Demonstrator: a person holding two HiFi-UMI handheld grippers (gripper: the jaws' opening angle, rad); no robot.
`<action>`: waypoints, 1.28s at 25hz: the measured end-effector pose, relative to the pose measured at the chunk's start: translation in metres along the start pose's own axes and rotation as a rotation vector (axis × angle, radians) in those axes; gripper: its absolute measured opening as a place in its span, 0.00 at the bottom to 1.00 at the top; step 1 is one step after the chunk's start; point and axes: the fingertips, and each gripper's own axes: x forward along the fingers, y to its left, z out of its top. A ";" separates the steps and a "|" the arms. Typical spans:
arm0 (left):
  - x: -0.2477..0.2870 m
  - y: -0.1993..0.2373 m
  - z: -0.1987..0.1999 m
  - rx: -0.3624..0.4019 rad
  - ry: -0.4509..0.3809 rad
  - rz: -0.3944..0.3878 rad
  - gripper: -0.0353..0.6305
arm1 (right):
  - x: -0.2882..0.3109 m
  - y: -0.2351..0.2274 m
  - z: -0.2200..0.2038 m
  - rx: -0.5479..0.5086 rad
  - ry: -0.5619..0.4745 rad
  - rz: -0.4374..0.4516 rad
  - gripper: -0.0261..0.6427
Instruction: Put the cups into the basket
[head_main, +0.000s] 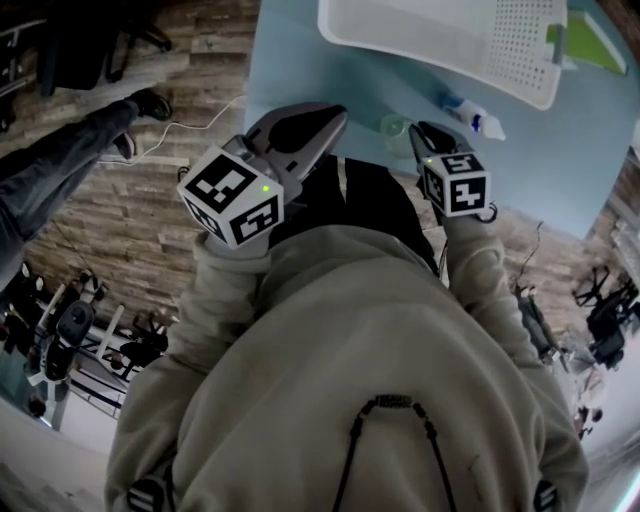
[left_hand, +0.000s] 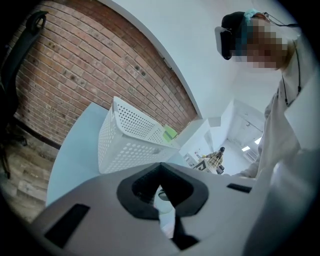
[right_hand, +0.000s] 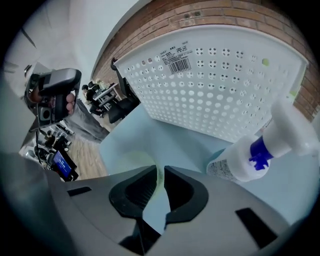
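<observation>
Head view: my sweatshirt (head_main: 350, 330) hides the near table (head_main: 560, 170), and the basket (head_main: 440, 40) is cut off at the top edge.

Left gripper view: the left gripper (left_hand: 160, 165) has its fingers clenched tip to tip. I cannot identify the pale shape behind them.

Right gripper view: the right gripper (right_hand: 159, 172) grasps the wall of a translucent cup (right_hand: 134, 160) on the table, outside the basket.

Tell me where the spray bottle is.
Head view: the spray bottle lies on the blue table, between the white basket and the right gripper, at that gripper's right.

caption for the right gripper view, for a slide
Right gripper pinching the rim of a pale green cup, spray bottle and white basket beyond.
</observation>
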 end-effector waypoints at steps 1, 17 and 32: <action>0.000 0.002 -0.002 -0.008 0.002 0.002 0.05 | 0.000 -0.002 0.001 -0.010 0.000 -0.015 0.12; -0.013 0.012 0.004 0.026 -0.012 0.057 0.05 | -0.006 0.000 0.007 -0.081 0.000 -0.056 0.09; -0.023 0.008 0.029 0.090 -0.037 0.096 0.05 | -0.043 -0.003 0.037 -0.121 -0.074 -0.056 0.09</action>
